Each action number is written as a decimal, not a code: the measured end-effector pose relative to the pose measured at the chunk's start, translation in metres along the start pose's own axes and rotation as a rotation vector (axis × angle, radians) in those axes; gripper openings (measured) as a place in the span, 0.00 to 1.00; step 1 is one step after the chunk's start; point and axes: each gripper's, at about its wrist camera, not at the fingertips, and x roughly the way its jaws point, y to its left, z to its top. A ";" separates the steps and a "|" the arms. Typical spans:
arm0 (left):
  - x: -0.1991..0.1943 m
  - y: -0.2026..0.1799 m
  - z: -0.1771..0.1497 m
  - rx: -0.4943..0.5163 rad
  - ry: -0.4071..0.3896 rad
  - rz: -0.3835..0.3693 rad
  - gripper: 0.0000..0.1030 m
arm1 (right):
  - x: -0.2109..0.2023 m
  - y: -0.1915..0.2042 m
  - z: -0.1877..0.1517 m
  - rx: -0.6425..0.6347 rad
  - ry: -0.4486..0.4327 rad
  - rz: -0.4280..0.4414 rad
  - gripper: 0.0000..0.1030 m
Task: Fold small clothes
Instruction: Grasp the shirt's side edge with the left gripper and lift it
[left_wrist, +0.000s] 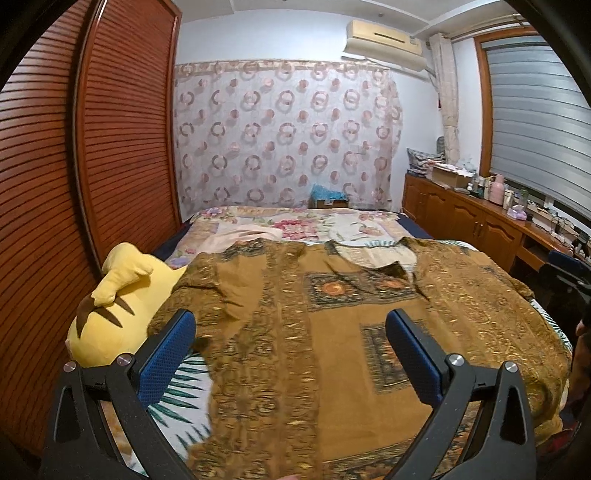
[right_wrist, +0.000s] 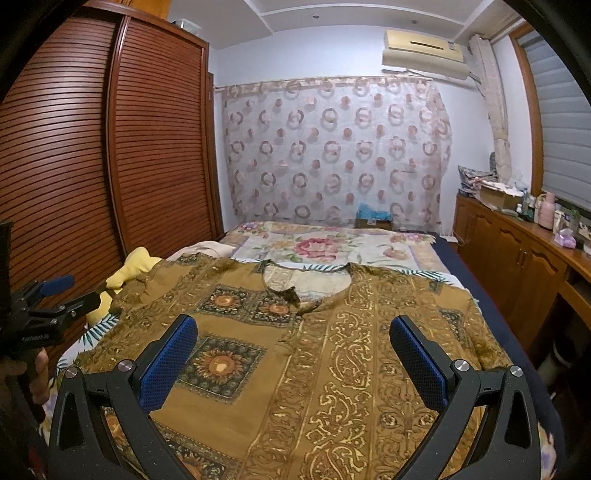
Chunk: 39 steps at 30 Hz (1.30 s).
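A brown patterned shirt (left_wrist: 332, 332) lies spread flat on the bed, neckline at the far side; it also shows in the right wrist view (right_wrist: 314, 350). My left gripper (left_wrist: 290, 328) is open and empty, hovering above the shirt's left part. It also shows at the left edge of the right wrist view (right_wrist: 55, 291). My right gripper (right_wrist: 293, 332) is open and empty, hovering above the shirt's middle.
A yellow plush toy (left_wrist: 122, 302) lies at the bed's left edge beside the shirt. A louvred wooden wardrobe (left_wrist: 74, 166) stands left. A wooden cabinet (right_wrist: 517, 266) with bottles runs along the right. A floral bedspread (right_wrist: 321, 247) lies beyond the shirt.
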 end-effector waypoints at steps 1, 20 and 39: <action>0.001 0.004 -0.001 -0.003 0.001 0.000 1.00 | 0.001 0.000 0.000 -0.005 0.001 0.001 1.00; 0.054 0.083 -0.014 0.007 0.157 0.002 0.93 | 0.049 0.008 0.005 -0.109 0.083 0.097 1.00; 0.132 0.129 -0.019 -0.036 0.414 -0.079 0.47 | 0.073 0.021 0.016 -0.196 0.216 0.196 1.00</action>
